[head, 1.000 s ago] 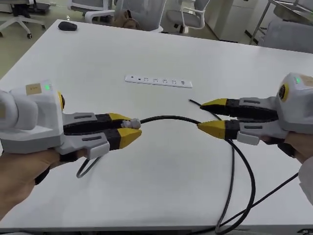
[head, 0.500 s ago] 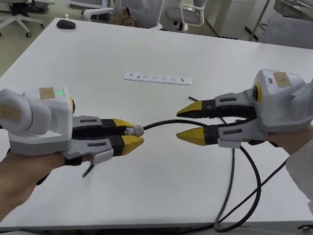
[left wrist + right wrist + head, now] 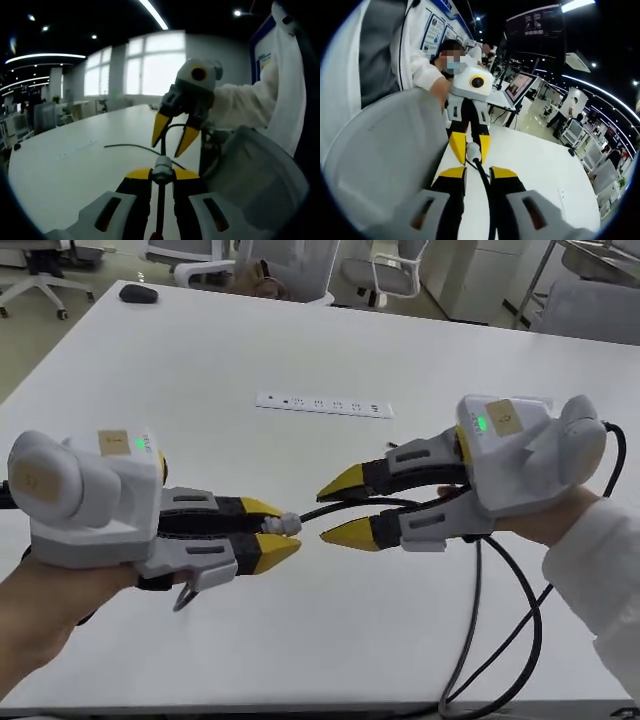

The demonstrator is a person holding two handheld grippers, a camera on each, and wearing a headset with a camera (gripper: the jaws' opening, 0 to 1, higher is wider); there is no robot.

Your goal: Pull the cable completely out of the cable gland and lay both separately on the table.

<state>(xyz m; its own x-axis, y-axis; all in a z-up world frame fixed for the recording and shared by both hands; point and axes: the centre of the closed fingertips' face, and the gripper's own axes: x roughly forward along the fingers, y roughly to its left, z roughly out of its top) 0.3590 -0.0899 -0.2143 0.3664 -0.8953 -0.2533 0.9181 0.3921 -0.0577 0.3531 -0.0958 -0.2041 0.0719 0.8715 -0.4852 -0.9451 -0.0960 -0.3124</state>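
Well, in the head view my left gripper (image 3: 286, 528) is clamped on the cable gland (image 3: 284, 524), just above the table (image 3: 300, 340). My right gripper (image 3: 328, 512) stands open, its yellow tips either side of the cable (image 3: 474, 595) just beside the gland. The slack loops off over the near edge. In the left gripper view the gland sits pinched between my tips, and the cable rises from it into the other gripper's gap. In the right gripper view the cable runs up between my spread jaws, unclamped, to the gland. I judge the cable light and limp, with a rubbery sheath the gland's seal will likely drag on. I would grip it close to the gland. The gland looks small, hard and rounded, so it could twist out of my tips.
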